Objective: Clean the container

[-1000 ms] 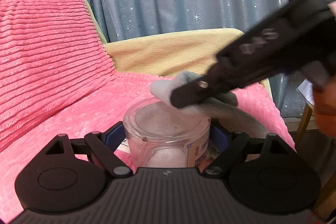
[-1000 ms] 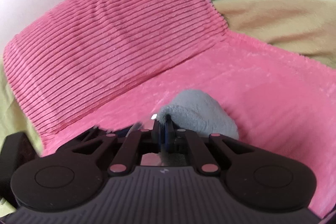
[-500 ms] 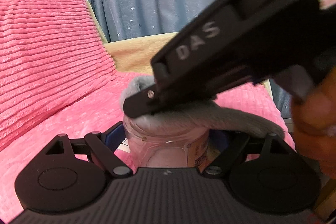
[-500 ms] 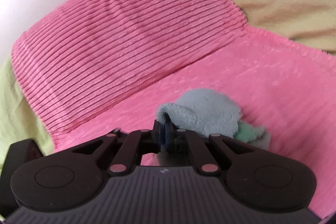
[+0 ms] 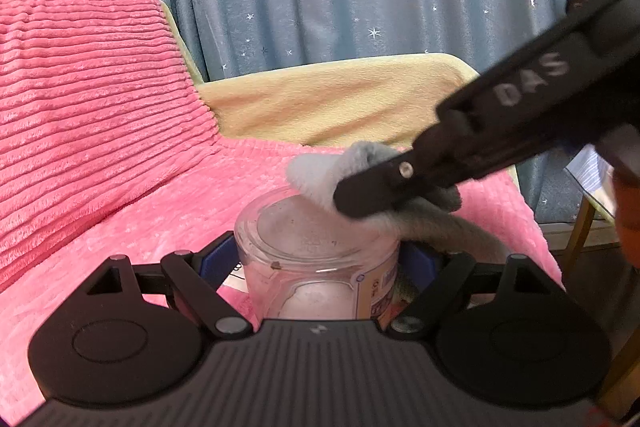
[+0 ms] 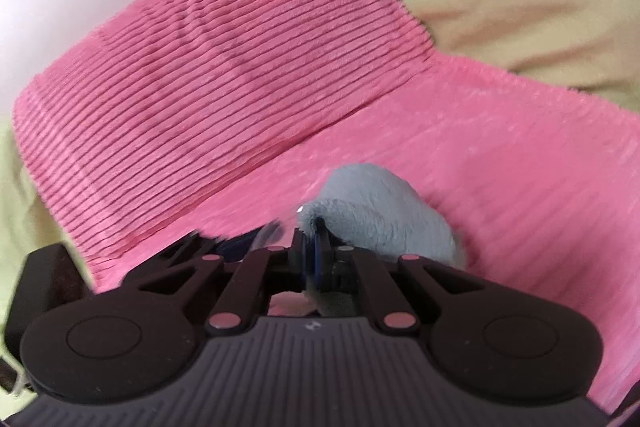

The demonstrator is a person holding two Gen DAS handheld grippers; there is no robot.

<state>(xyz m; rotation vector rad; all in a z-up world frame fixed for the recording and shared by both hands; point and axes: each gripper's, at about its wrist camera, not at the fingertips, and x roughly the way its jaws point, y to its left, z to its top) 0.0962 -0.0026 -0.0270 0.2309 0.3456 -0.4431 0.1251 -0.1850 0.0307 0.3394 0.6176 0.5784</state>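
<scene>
Left gripper (image 5: 318,263) clamped round clear glass jar (image 5: 316,255), right gripper (image 6: 314,253) pinching fluffy grey cloth (image 6: 380,211)

The right gripper (image 5: 340,187) has drawn the grey cloth (image 5: 316,171) back, apparently to the jar's (image 5: 316,251) far rim, uncovering its top.

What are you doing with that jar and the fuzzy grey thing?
A person is cleaning a jar with two hand-held tools. The left tool grips the clear glass jar by its sides and holds it above the pink blanket. The right tool is pinched shut on a fluffy grey cloth and presses it onto the far right part of the jar's flat top. A dark speck sits at the near rim, so the wiping is not finished.
</scene>
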